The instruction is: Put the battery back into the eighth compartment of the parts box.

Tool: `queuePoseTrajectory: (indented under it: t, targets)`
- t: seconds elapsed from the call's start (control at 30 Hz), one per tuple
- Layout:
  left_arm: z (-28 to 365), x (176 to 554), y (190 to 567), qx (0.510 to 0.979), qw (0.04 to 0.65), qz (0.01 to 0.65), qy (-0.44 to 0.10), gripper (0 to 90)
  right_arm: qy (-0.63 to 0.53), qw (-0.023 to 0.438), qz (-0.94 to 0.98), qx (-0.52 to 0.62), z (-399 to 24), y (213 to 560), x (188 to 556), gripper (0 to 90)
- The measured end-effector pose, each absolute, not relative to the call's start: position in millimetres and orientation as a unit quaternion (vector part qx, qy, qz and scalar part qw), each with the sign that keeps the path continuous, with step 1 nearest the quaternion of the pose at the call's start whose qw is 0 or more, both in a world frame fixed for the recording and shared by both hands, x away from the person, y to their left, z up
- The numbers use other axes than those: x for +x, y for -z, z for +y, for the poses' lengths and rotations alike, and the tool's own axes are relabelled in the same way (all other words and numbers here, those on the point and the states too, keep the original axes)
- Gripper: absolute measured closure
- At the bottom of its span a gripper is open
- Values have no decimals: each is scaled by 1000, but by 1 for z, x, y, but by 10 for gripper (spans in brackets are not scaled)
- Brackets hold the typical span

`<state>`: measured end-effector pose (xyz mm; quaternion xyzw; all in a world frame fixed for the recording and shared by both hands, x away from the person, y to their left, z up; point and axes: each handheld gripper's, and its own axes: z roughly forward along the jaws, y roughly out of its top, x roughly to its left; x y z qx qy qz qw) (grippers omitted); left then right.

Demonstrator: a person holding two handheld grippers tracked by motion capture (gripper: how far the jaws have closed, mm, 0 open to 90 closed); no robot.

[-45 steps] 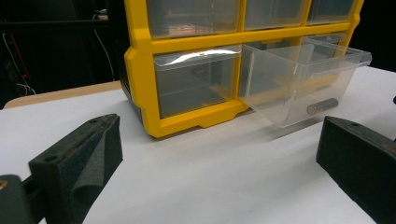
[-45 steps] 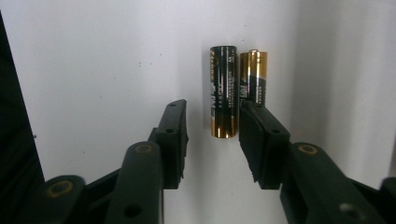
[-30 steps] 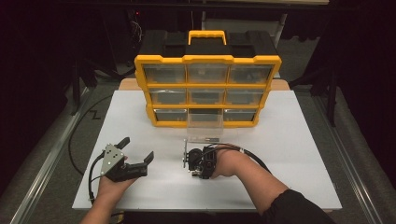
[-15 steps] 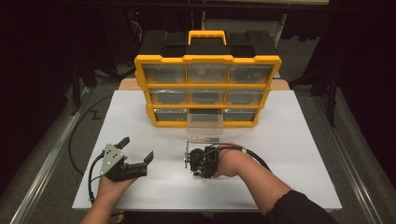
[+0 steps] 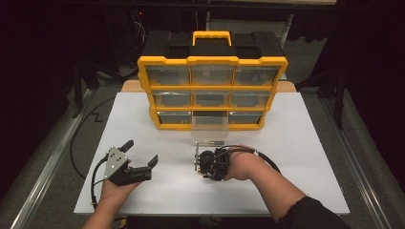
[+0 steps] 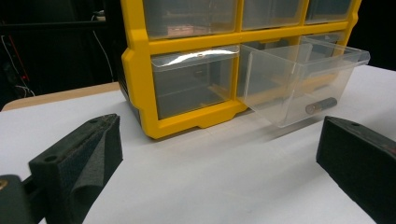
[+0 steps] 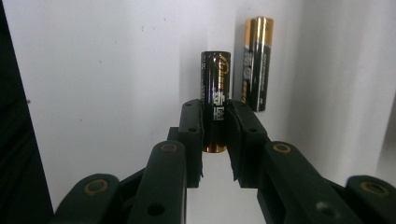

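My right gripper (image 7: 215, 119) is shut on a black AA battery (image 7: 215, 88), gripping its lower half, with the battery in line with the jaws over the white table. A second, gold-and-black battery (image 7: 257, 60) lies just beyond and beside it, apart. In the high view the right gripper (image 5: 203, 164) is low over the table's front middle, near a loose battery (image 5: 210, 142). My left gripper (image 5: 141, 151) rests open at the front left, its jaws (image 6: 219, 128) wide apart with nothing between them.
A yellow drawer organizer (image 5: 212, 90) stands at the back of the white table (image 5: 296, 157). Its clear bottom-middle drawer (image 6: 303, 79) is pulled out and holds one battery (image 6: 321, 106). Cables trail from both grippers.
The right gripper has shifted very slightly to the right. The left hand has stayed put.
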<state>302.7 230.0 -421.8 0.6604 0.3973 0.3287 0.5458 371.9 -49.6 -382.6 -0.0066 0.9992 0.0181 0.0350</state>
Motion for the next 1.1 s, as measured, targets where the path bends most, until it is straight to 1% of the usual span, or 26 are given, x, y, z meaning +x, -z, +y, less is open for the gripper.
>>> queuePoseTrajectory:
  t: [0.6, 1.1]
  targets:
    - [228, 304, 422, 662, 545, 397, -327, 14, -11, 39, 999, 11, -77, 374, 377, 787]
    - [231, 299, 422, 662, 543, 397, -331, 14, -11, 30, 999, 23, -91, 368, 380, 787]
